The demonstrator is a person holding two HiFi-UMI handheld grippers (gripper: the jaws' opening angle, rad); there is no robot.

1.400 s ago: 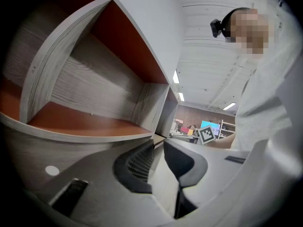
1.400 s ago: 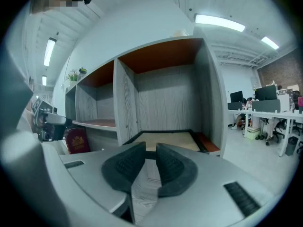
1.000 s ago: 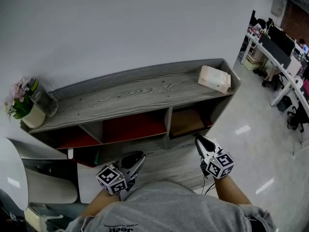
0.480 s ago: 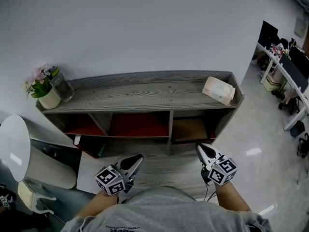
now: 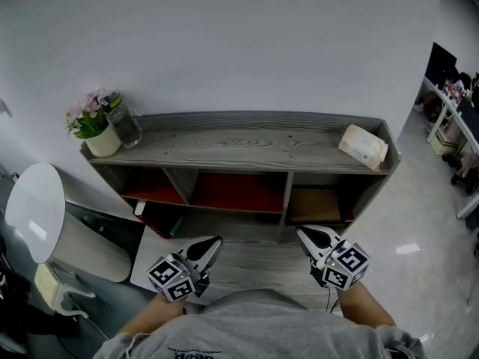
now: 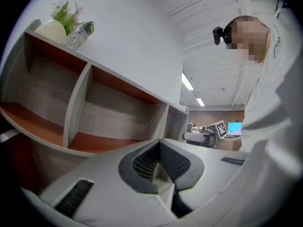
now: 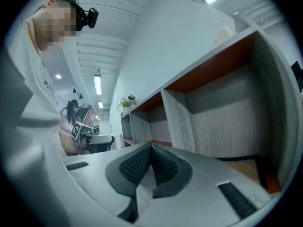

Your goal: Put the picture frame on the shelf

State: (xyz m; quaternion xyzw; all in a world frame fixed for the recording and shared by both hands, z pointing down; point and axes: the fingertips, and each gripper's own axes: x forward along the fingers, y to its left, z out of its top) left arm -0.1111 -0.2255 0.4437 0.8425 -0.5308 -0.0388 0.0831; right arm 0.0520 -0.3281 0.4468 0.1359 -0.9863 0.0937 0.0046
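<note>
Your left gripper [image 5: 215, 241] and right gripper [image 5: 300, 231] face the shelf [image 5: 247, 139], jaws together, empty. What may be the picture frame [image 5: 364, 146] lies at its top's right edge; bare board runs to the flower pot [image 5: 102, 142]

A plain white wall [image 5: 239, 36] backs the grey wood-grain shelf [image 5: 247, 142]. Pale glossy floor [image 5: 426, 215] to its right catches light patches; office desks [image 5: 447, 109] stand at the far right edge. Strip lights [image 6: 188, 82] line the ceiling.
</note>
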